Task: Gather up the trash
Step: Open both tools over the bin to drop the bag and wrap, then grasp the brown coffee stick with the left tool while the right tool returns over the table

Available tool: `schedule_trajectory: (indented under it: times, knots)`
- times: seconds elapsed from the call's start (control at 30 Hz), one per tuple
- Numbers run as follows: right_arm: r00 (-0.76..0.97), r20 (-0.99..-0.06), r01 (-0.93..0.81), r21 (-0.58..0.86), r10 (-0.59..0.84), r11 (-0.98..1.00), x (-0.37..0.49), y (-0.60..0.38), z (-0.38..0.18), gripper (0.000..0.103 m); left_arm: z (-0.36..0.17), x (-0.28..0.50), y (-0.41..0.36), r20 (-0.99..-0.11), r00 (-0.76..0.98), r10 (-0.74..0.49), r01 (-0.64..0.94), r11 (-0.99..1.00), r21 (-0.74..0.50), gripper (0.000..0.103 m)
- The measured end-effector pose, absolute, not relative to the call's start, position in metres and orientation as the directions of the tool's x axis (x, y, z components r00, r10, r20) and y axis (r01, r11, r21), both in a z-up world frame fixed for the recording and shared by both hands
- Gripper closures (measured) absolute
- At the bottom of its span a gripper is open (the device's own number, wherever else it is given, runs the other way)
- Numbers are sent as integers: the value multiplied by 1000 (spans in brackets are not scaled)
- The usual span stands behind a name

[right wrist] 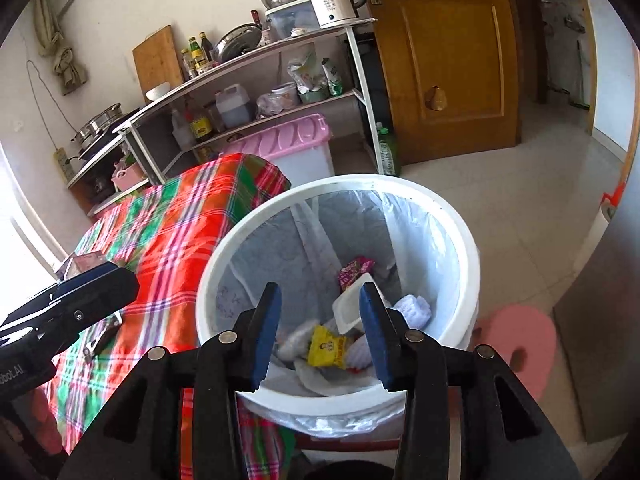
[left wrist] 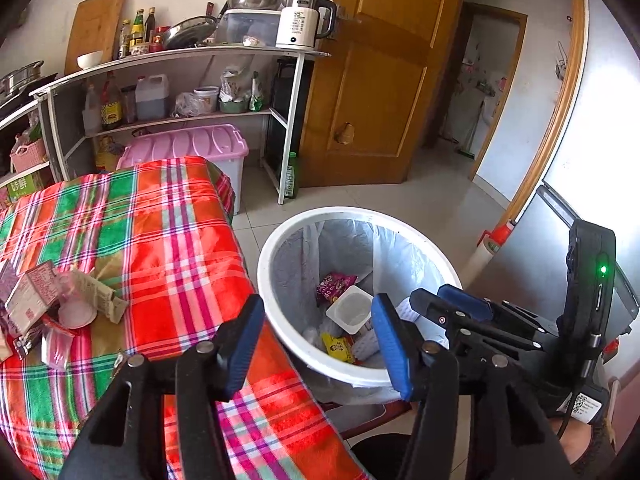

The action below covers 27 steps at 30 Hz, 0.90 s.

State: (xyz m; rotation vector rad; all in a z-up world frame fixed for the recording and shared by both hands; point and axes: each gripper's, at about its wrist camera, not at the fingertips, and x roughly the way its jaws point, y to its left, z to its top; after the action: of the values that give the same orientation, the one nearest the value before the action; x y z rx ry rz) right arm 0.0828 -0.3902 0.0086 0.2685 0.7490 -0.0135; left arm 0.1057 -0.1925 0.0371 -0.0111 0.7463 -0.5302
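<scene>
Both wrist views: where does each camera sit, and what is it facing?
Left wrist: on the left tool, angled down past the plaid-clothed table toward the white lined trash bin; the right tool shows at right.
Right wrist: on the right tool, over the bin; the left tool shows at left.
Shared: bin, table, metal kitchen shelf.

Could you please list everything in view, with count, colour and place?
bin: one, white, lined, on the floor beside the table
trash in bin: several; white tub, yellow packet, pink wrapper
table: one, red-green plaid cloth
trash on table: a heap of cartons and wrappers, far left
shelf: one, grey, by the wall, with bottles and pans
kettle: one, white, atop shelf
box: one, pink lid, under shelf
door: one, brown
left gripper: open, empty
right gripper: open, empty, over bin
</scene>
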Motion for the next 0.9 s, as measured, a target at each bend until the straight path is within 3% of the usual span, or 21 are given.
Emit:
schedule_trajectory:
  times: [0.9]
  knots:
    - [708,-672,-67,240,216,968,86,-296,11,55,6,83,-49,-676,677,-291,212,957,-201,36]
